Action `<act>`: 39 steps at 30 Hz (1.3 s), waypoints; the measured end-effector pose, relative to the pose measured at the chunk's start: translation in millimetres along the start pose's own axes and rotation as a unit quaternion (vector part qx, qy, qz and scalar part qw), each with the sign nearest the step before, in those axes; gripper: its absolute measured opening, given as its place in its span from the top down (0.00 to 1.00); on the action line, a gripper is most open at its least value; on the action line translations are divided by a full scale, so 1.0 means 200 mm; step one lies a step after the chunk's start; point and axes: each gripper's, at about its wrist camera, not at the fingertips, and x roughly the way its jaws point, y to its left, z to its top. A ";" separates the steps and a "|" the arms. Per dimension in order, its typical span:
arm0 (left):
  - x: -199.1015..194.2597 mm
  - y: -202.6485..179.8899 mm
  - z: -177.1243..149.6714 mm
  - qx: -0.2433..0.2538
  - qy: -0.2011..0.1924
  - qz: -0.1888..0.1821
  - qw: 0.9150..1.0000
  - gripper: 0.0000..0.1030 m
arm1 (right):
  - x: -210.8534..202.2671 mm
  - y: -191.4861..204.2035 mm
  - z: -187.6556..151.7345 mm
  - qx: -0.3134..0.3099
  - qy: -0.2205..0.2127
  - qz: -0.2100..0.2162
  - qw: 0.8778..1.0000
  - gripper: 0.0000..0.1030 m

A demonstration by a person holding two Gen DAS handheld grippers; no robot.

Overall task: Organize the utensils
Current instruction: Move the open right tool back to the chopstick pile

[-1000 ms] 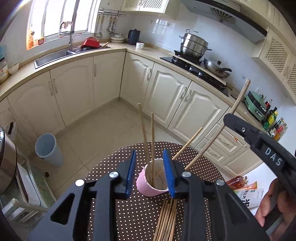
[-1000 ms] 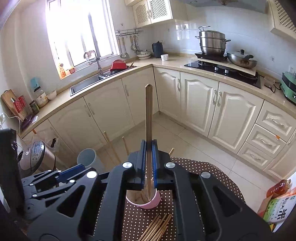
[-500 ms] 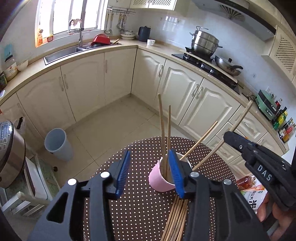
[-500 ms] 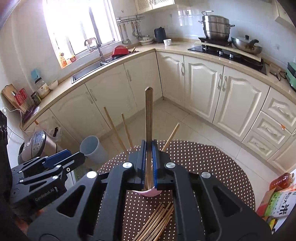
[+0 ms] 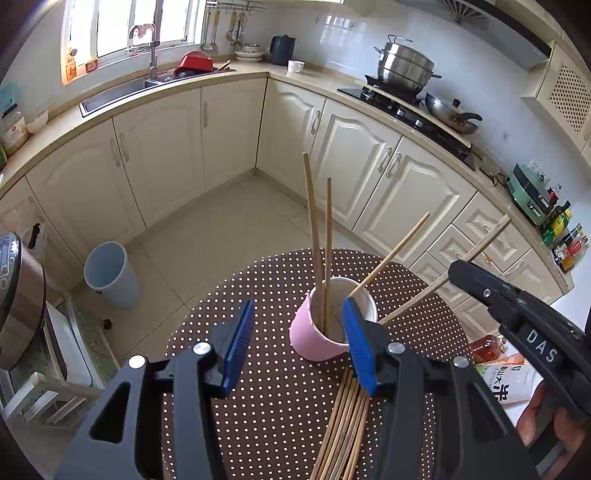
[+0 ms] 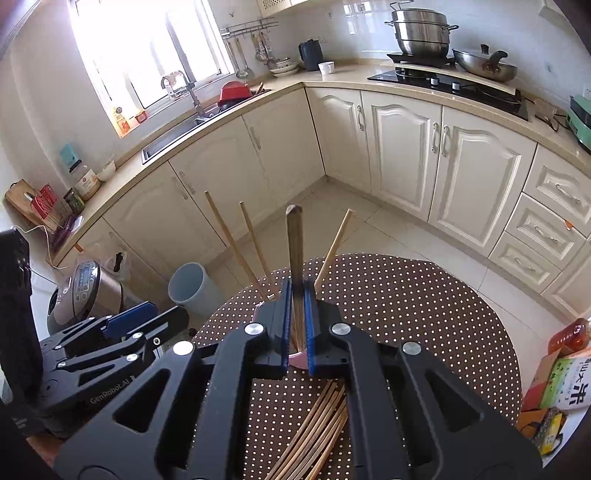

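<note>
Tilting steeply downward over the dotted table (image 5: 258,424), the left gripper (image 5: 295,347) is opening its jaws, empty, beside the pink cup (image 5: 317,339) near the table's middle; the right gripper (image 6: 297,325), likewise angled down, pinches a chopstick (image 6: 294,240) above the cup.

Blue-grey bin (image 5: 110,275) on tiled floor beside cream cabinets (image 5: 155,155). Red bowl (image 6: 233,92) by sink tap (image 6: 183,88). Steel stacked pot (image 6: 421,27) and wok (image 6: 484,66) on hob. Dark kettle (image 5: 282,50), white cup (image 5: 295,66) in corner. Rice cooker (image 6: 86,291) at left.
</note>
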 end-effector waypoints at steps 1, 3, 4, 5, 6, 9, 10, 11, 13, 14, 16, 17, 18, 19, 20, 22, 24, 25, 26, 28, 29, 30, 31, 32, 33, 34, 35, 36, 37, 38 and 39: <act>0.00 0.00 -0.01 0.000 0.003 0.000 1.000 0.49 | 0.00 -0.01 0.00 0.002 0.002 0.000 1.000 0.92; 0.00 0.00 -0.02 0.001 0.004 -0.002 1.000 0.48 | -0.01 -0.02 0.00 0.007 0.005 0.002 1.000 0.92; 0.00 -0.01 -0.03 0.002 0.005 -0.002 1.000 0.48 | -0.01 -0.02 -0.01 0.008 0.007 0.000 1.000 0.92; 0.00 -0.01 -0.03 0.003 0.008 -0.004 1.000 0.48 | -0.02 -0.02 -0.01 0.009 0.009 0.002 1.000 0.92; 0.00 -0.02 -0.04 0.005 0.011 -0.005 1.000 0.48 | -0.02 -0.02 -0.02 0.010 0.010 0.003 1.000 0.92; 0.00 -0.02 -0.06 0.008 0.015 -0.008 1.000 0.47 | -0.04 -0.02 -0.03 0.013 0.008 0.002 1.000 0.85; 0.00 -0.02 -0.07 0.009 0.015 -0.008 1.000 0.47 | -0.05 -0.03 -0.04 0.014 0.007 0.002 1.000 0.82; 0.00 -0.02 -0.08 0.011 0.017 -0.009 1.000 0.47 | -0.06 -0.03 -0.04 0.015 0.007 0.002 1.000 0.81; 0.00 -0.02 -0.11 0.014 0.022 -0.010 1.000 0.47 | -0.08 -0.05 -0.06 0.020 0.005 0.003 1.000 0.81; 0.01 -0.02 -0.12 0.015 0.025 -0.010 1.000 0.47 | -0.10 -0.05 -0.07 0.023 0.005 0.004 1.000 0.81; 0.03 -0.01 -0.15 0.016 0.034 -0.012 0.999 0.47 | -0.12 -0.07 -0.10 0.025 0.006 0.003 1.000 0.81; 0.04 -0.01 -0.18 0.017 0.040 -0.011 0.999 0.47 | -0.13 -0.09 -0.13 0.026 0.009 0.003 1.000 0.81; 0.06 0.00 -0.20 0.017 0.049 -0.013 0.999 0.47 | -0.13 -0.10 -0.15 0.029 0.014 0.002 0.999 0.81; 0.08 0.00 -0.22 0.018 0.058 -0.014 0.998 0.47 | -0.13 -0.11 -0.18 0.032 0.019 0.000 0.999 0.81; 0.10 -0.01 -0.25 0.020 0.069 -0.015 0.997 0.47 | -0.13 -0.13 -0.21 0.037 0.028 -0.005 0.999 0.80; 0.16 -0.01 -0.31 0.027 0.094 -0.017 0.995 0.47 | -0.10 -0.17 -0.30 0.049 0.052 -0.009 0.997 0.79; 0.22 -0.02 -0.37 0.037 0.122 -0.022 0.992 0.47 | -0.07 -0.20 -0.38 0.056 0.074 -0.017 0.996 0.79; 0.25 -0.03 -0.40 0.042 0.132 -0.022 0.990 0.47 | -0.05 -0.21 -0.43 0.060 0.087 -0.020 0.994 0.79; 0.28 -0.03 -0.43 0.048 0.141 -0.022 0.989 0.47 | -0.03 -0.22 -0.47 0.063 0.100 -0.023 0.993 0.79; 0.34 -0.06 -0.49 0.066 0.162 -0.027 0.984 0.47 | 0.00 -0.24 -0.55 0.068 0.120 -0.026 0.990 0.79; 0.37 -0.08 -0.52 0.076 0.174 -0.030 0.981 0.47 | 0.01 -0.25 -0.59 0.072 0.132 -0.027 0.988 0.79; 0.40 -0.10 -0.55 0.084 0.185 -0.032 0.979 0.47 | 0.02 -0.26 -0.62 0.077 0.141 -0.028 0.987 0.79; 0.43 -0.10 -0.58 0.092 0.191 -0.032 0.977 0.47 | 0.03 -0.28 -0.65 0.081 0.150 -0.028 0.985 0.79; 0.46 -0.12 -0.60 0.101 0.198 -0.031 0.974 0.47 | 0.04 -0.28 -0.68 0.085 0.157 -0.030 0.983 0.79; 0.49 -0.13 -0.63 0.111 0.206 -0.031 0.972 0.47 | 0.05 -0.29 -0.71 0.088 0.164 -0.032 0.982 0.79; 0.52 -0.14 -0.65 0.119 0.212 -0.029 0.970 0.47 | 0.06 -0.30 -0.74 0.095 0.173 -0.031 0.980 0.79; 0.54 -0.15 -0.67 0.126 0.218 -0.026 0.967 0.47 | 0.07 -0.31 -0.77 0.102 0.179 -0.031 0.978 0.79; 0.57 -0.15 -0.68 0.131 0.226 -0.027 0.965 0.47 | 0.08 -0.31 -0.78 0.106 0.182 -0.032 0.977 0.79; 0.60 -0.16 -0.70 0.133 0.231 -0.027 0.963 0.47 | 0.08 -0.32 -0.79 0.110 0.186 -0.032 0.976 0.79; 0.62 -0.16 -0.71 0.137 0.237 -0.024 0.962 0.47 | 0.09 -0.33 -0.81 0.115 0.191 -0.030 0.974 0.79; 0.64 -0.16 -0.72 0.138 0.242 -0.023 0.960 0.47 | 0.10 -0.33 -0.82 0.117 0.194 -0.030 0.974 0.79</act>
